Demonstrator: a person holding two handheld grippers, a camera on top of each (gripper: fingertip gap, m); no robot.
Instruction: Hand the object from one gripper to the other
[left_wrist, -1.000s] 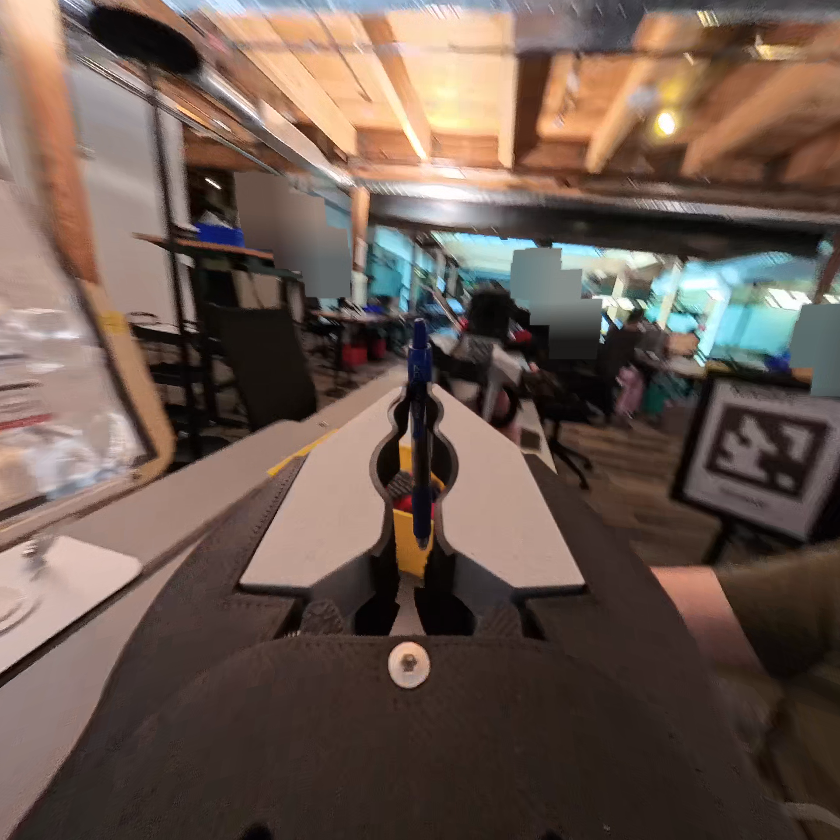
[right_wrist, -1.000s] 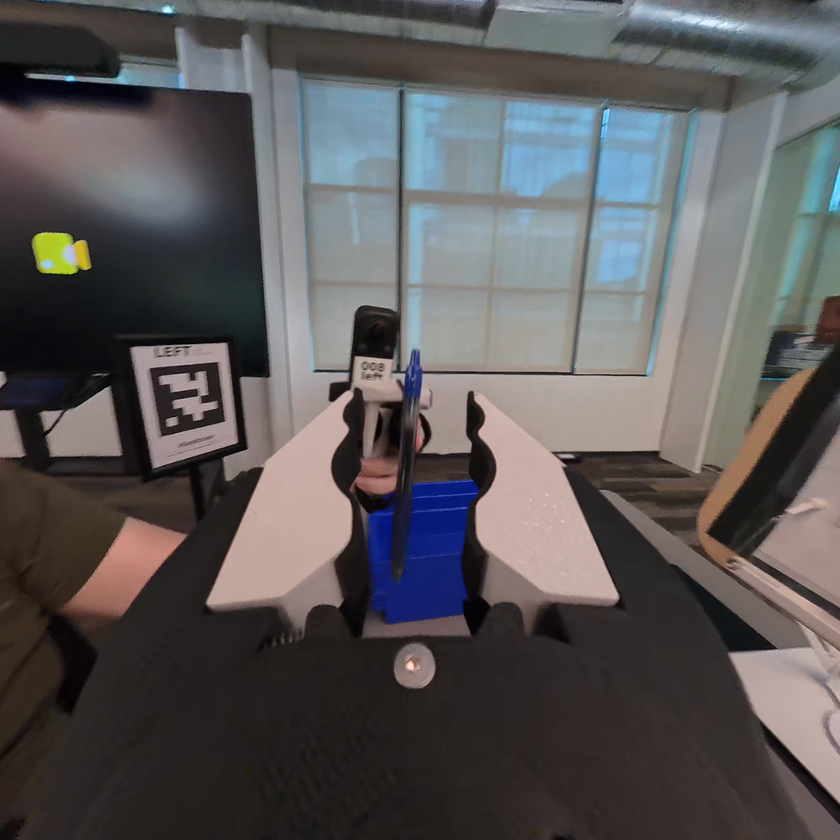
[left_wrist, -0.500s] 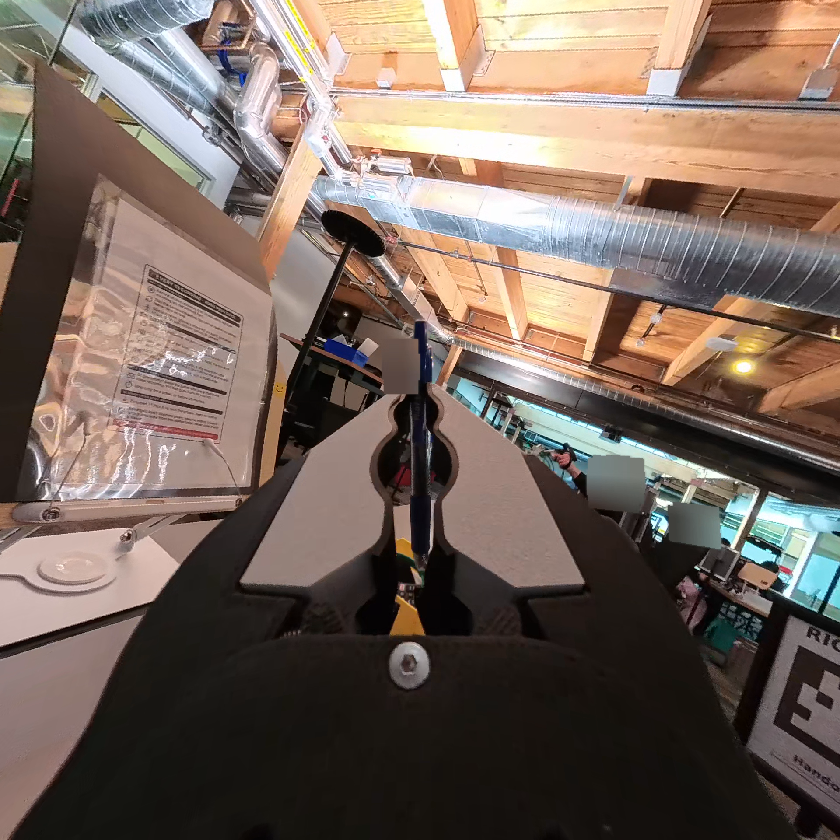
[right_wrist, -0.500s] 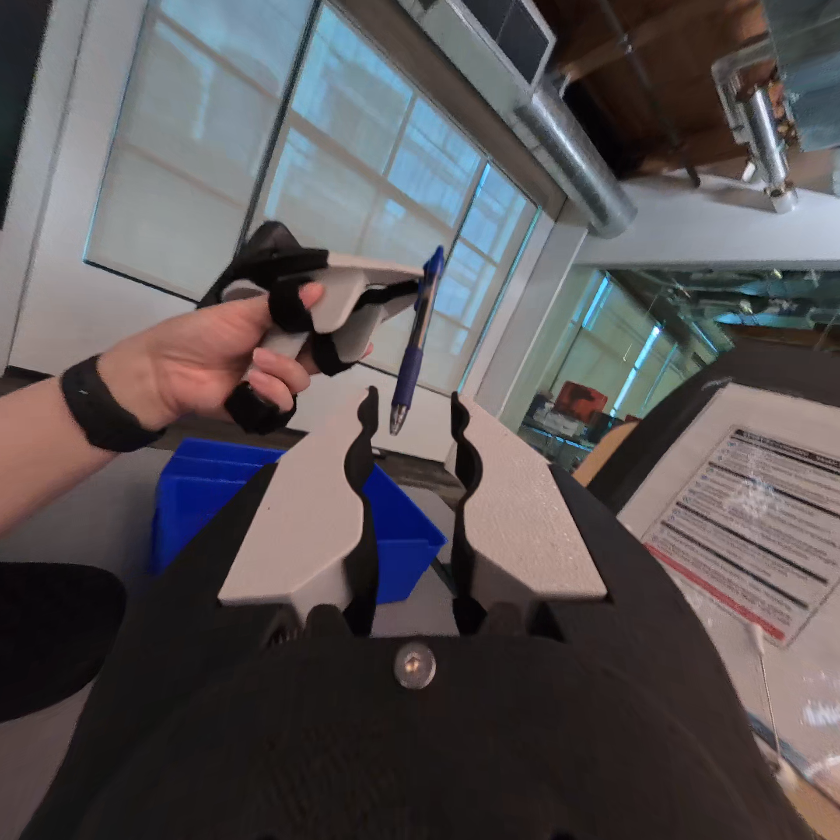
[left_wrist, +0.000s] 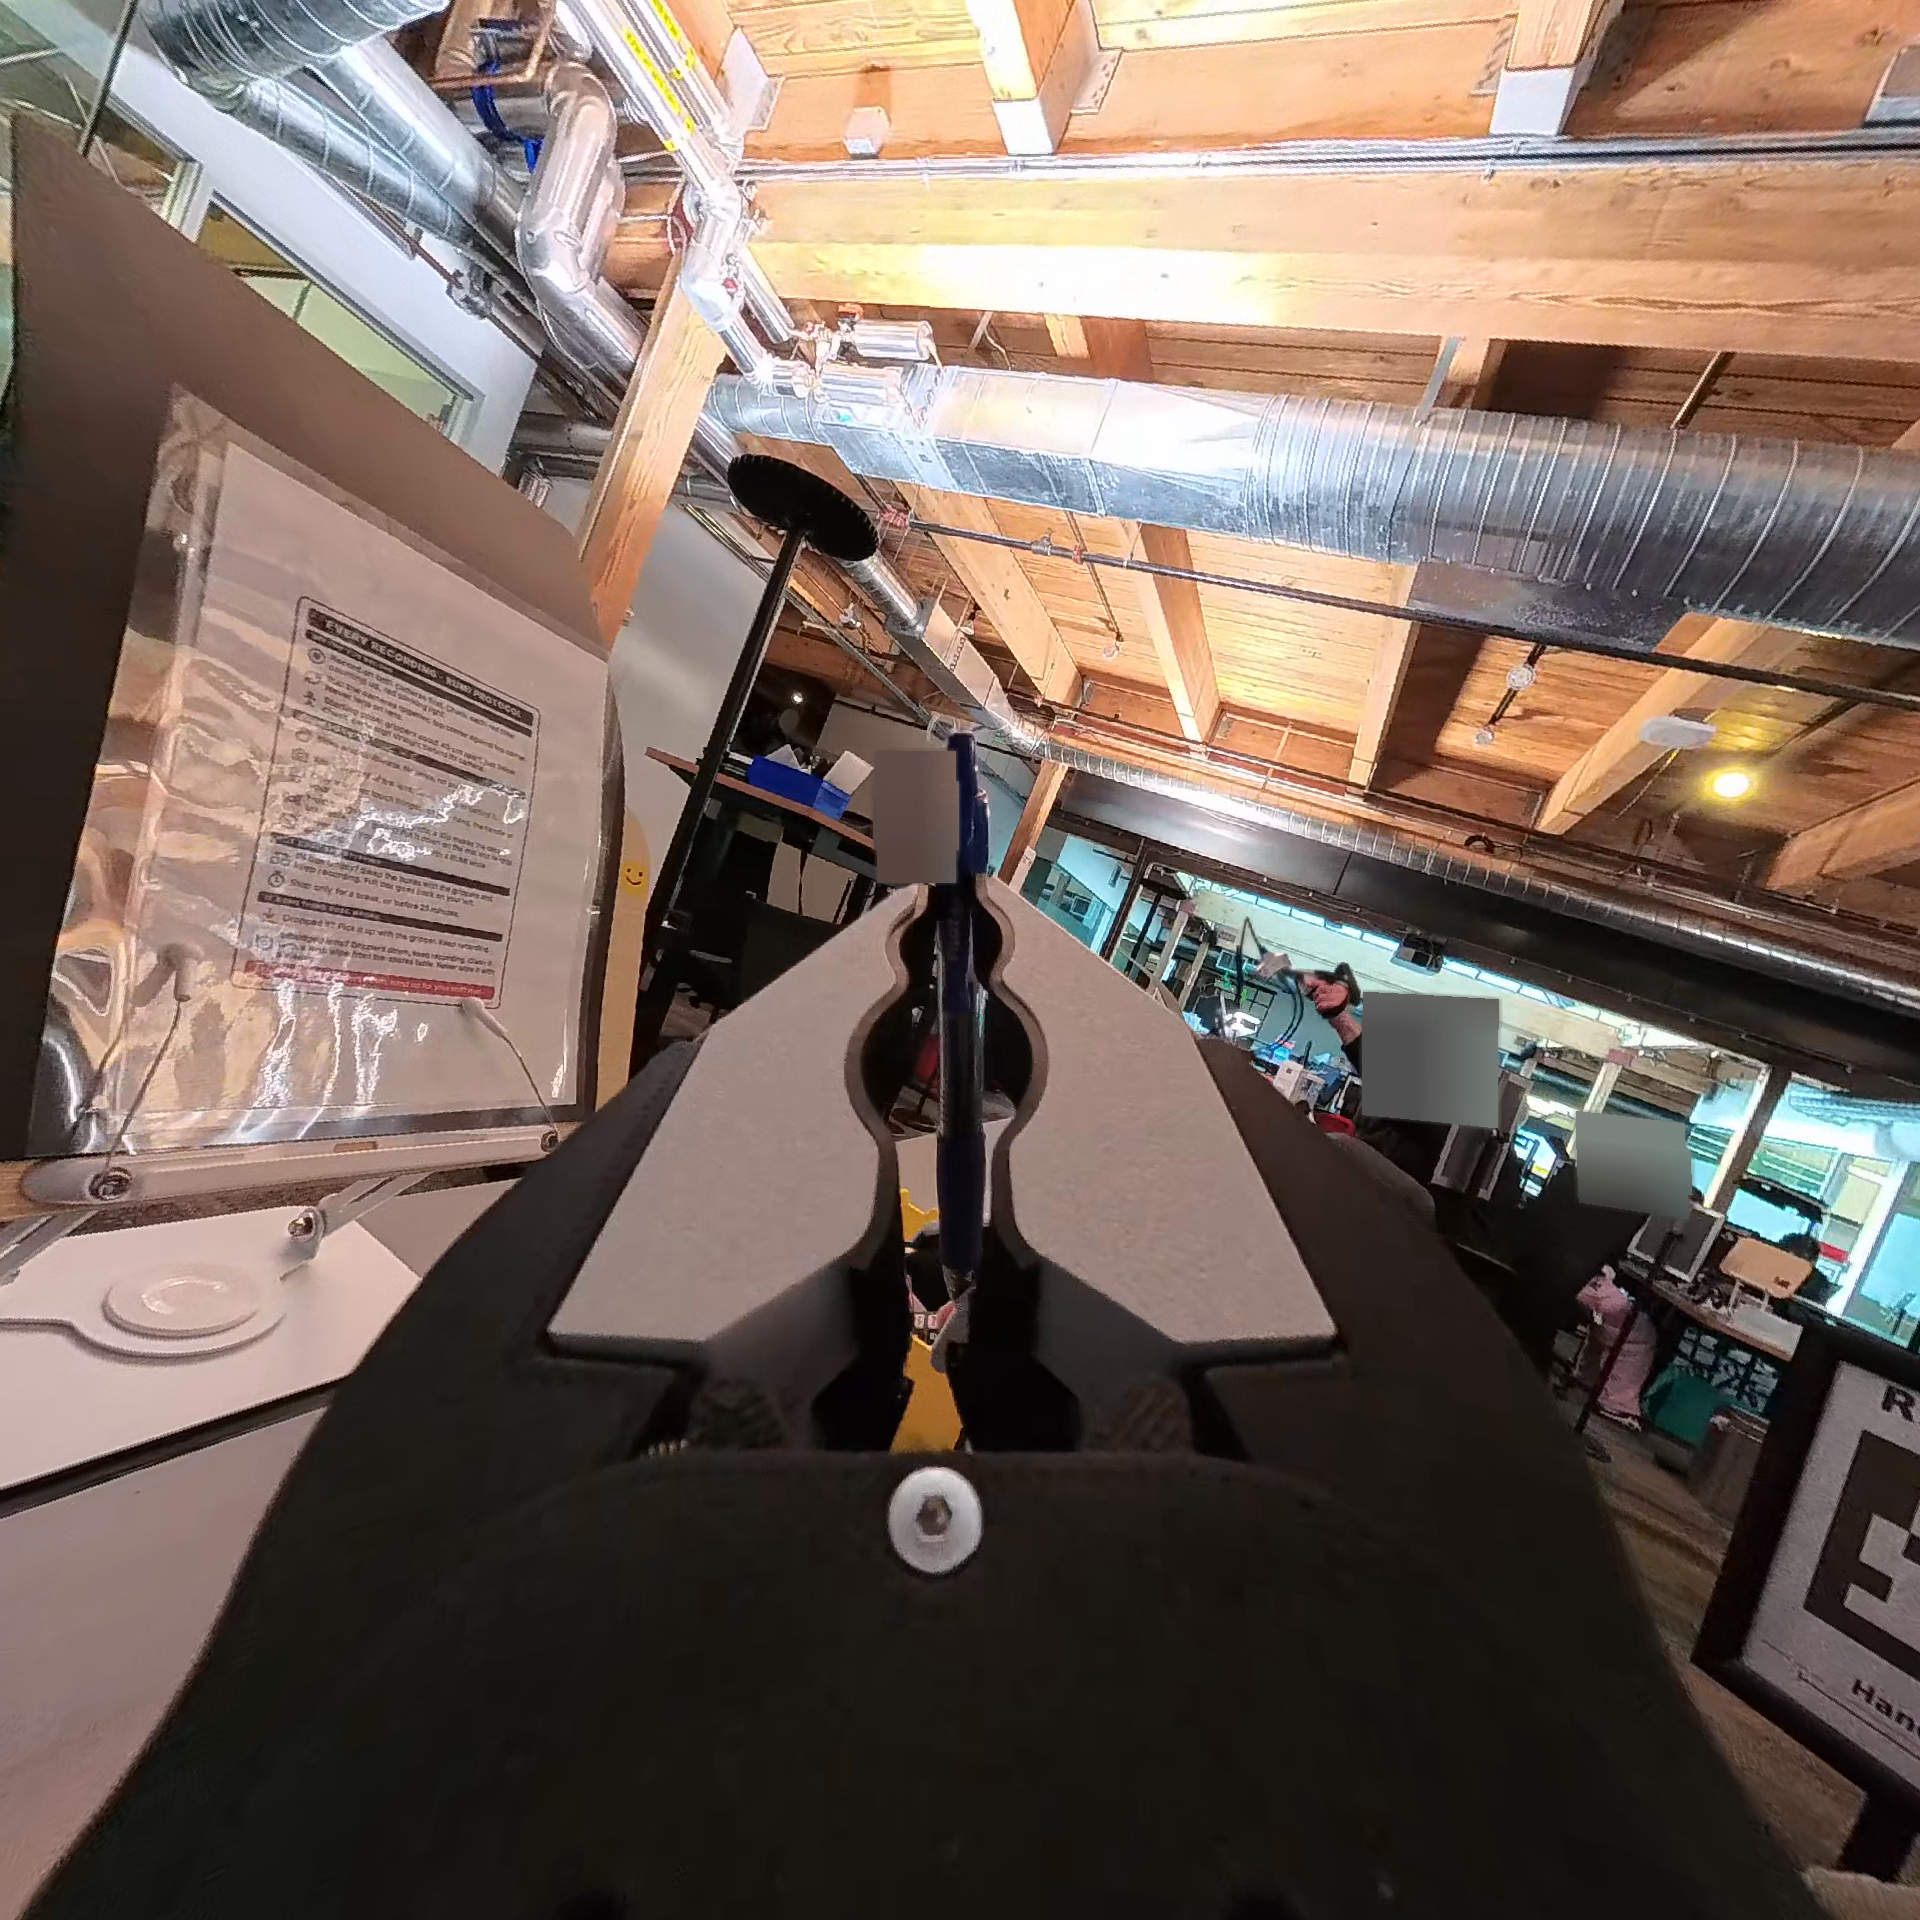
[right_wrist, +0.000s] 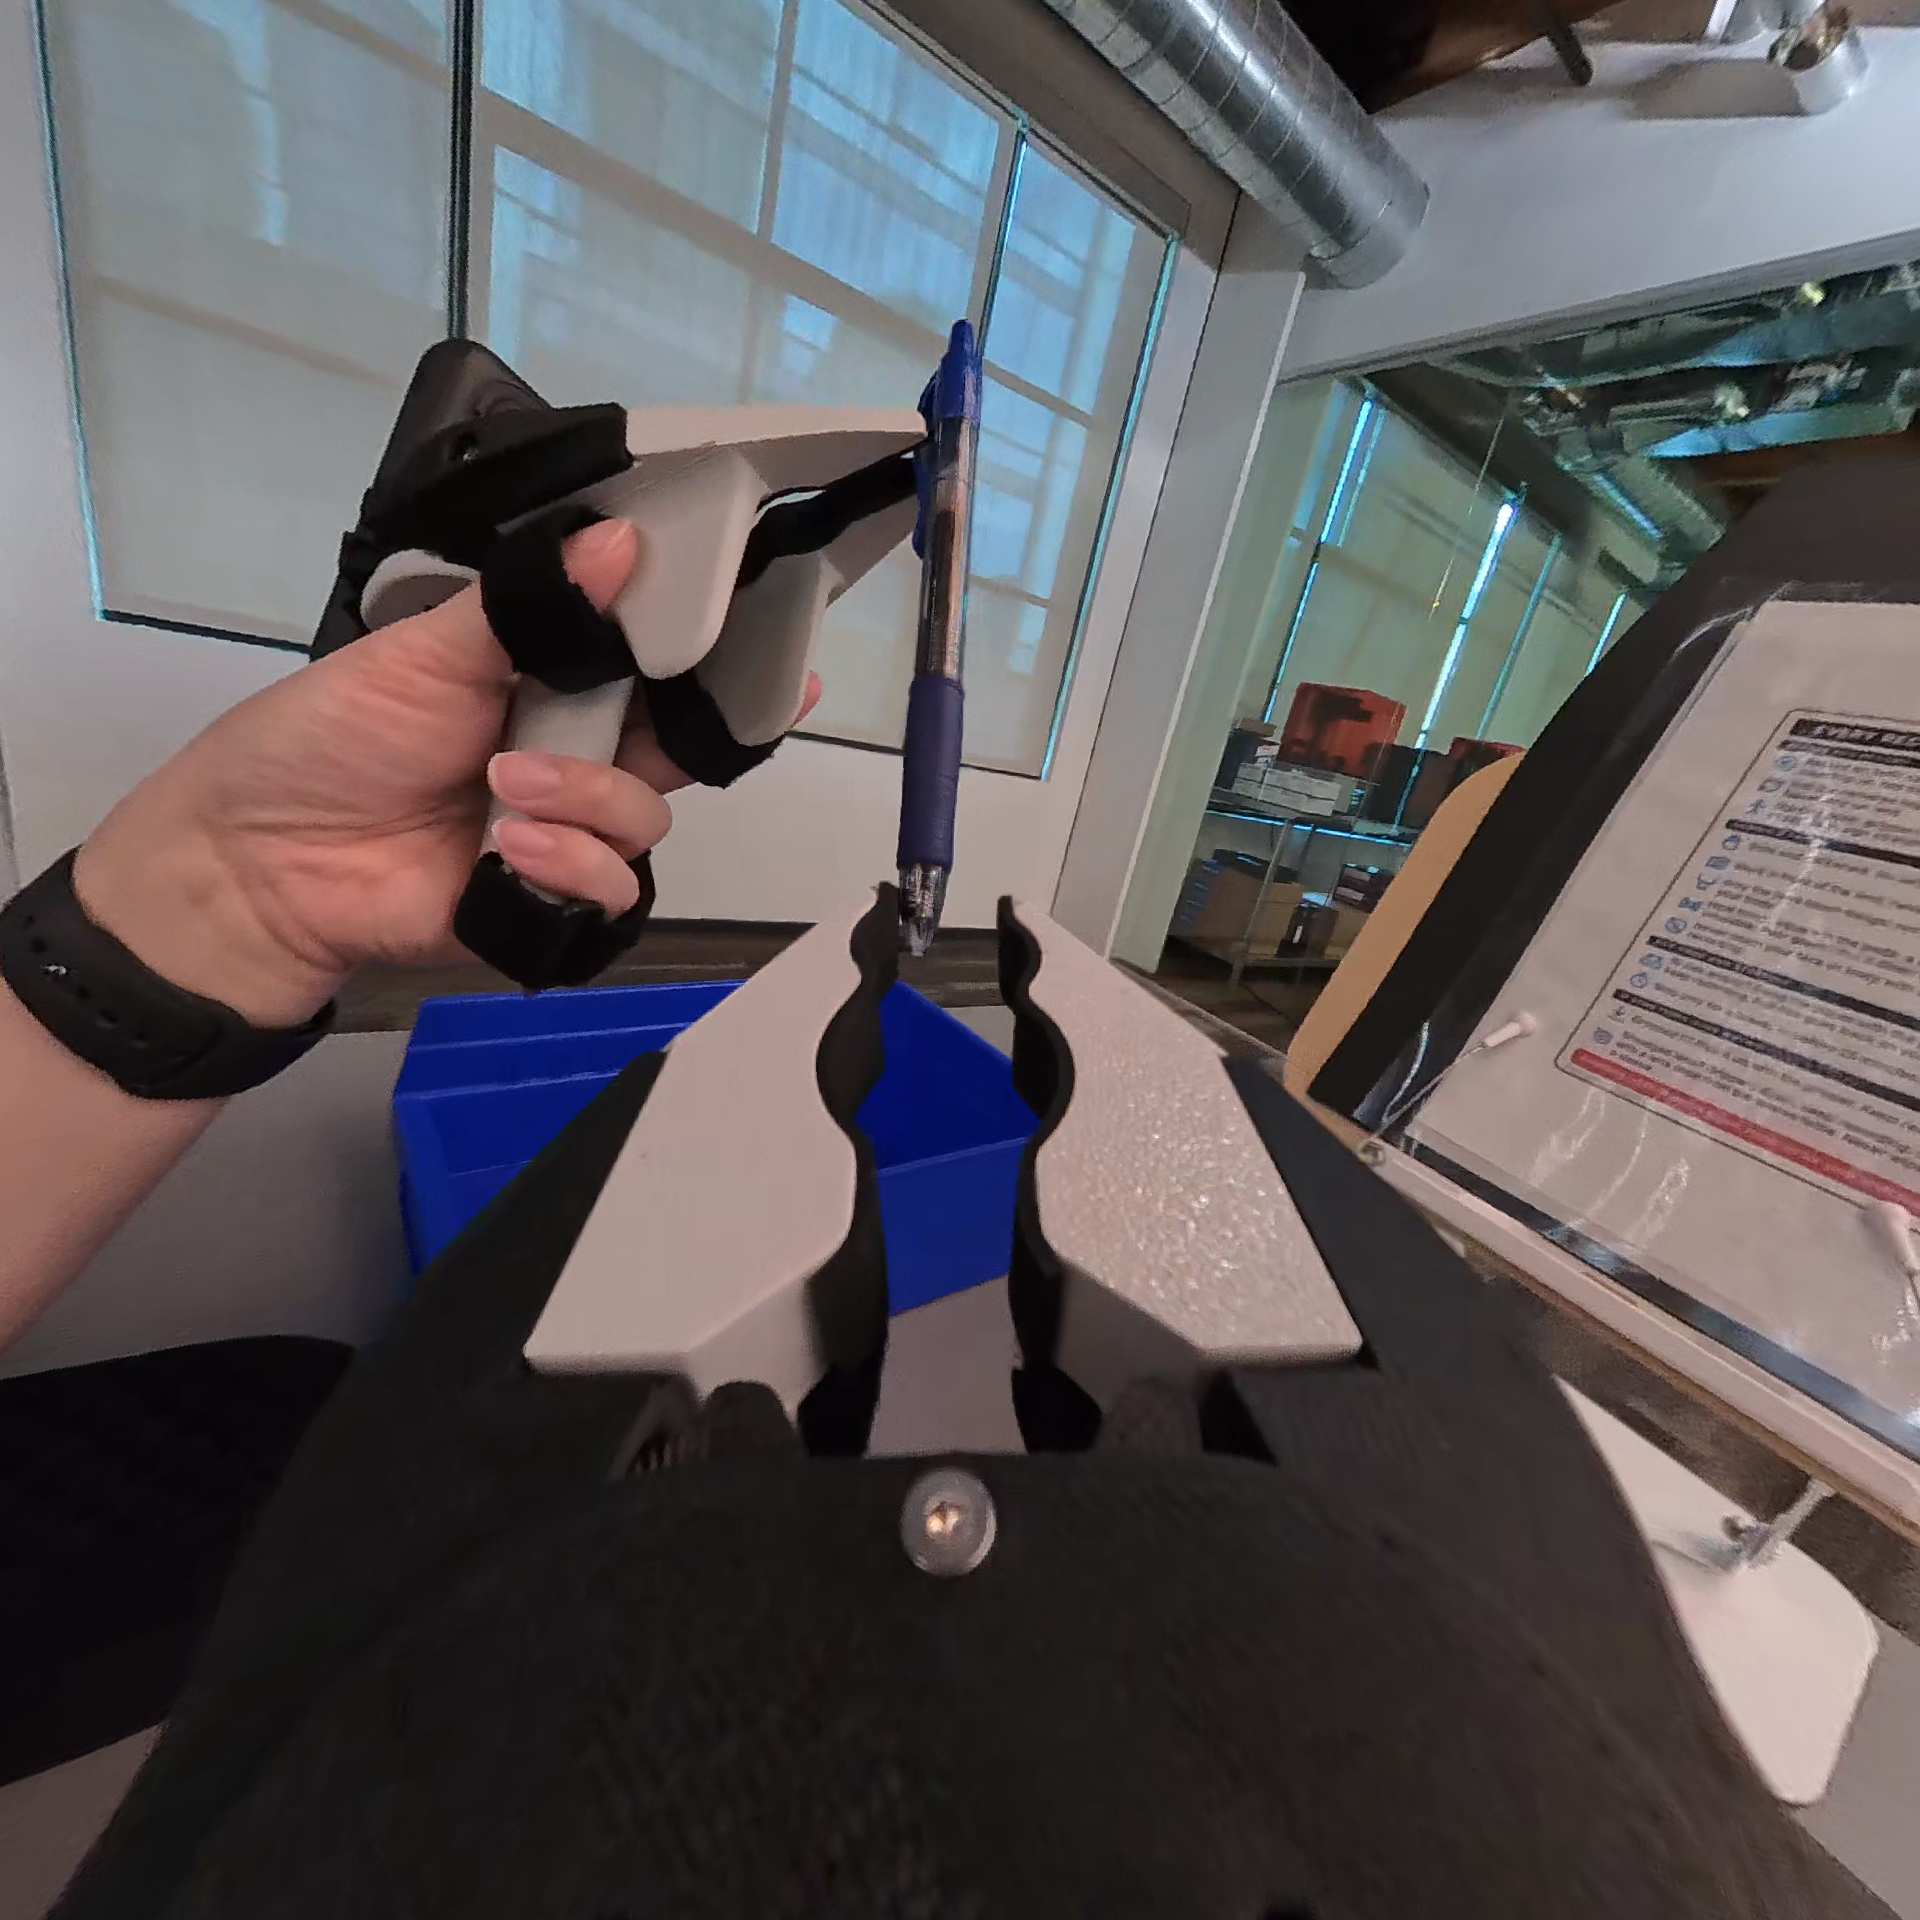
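Note:
A blue click pen (left_wrist: 958, 1049) stands upright, pinched at its upper part between the fingertips of my left gripper (left_wrist: 954, 891), which is shut on it. In the right wrist view the left gripper (right_wrist: 914, 457) is held by a hand at the upper left, and the pen (right_wrist: 938, 665) hangs from it with its tip down. My right gripper (right_wrist: 943, 914) is open and empty. The pen's tip sits just above and between the right gripper's fingertips, closer to the left finger (right_wrist: 769, 1122).
A blue bin (right_wrist: 665, 1132) sits on the table behind the right gripper. A clear stand with a printed sheet (right_wrist: 1704, 997) stands at the right; it also shows in the left wrist view (left_wrist: 343, 852). A marker board (left_wrist: 1829, 1558) stands at the lower right.
The left gripper with the pen has come closer to the right gripper, so the pen tip now sits at the right fingertips. Both grippers tilted upward over the second.

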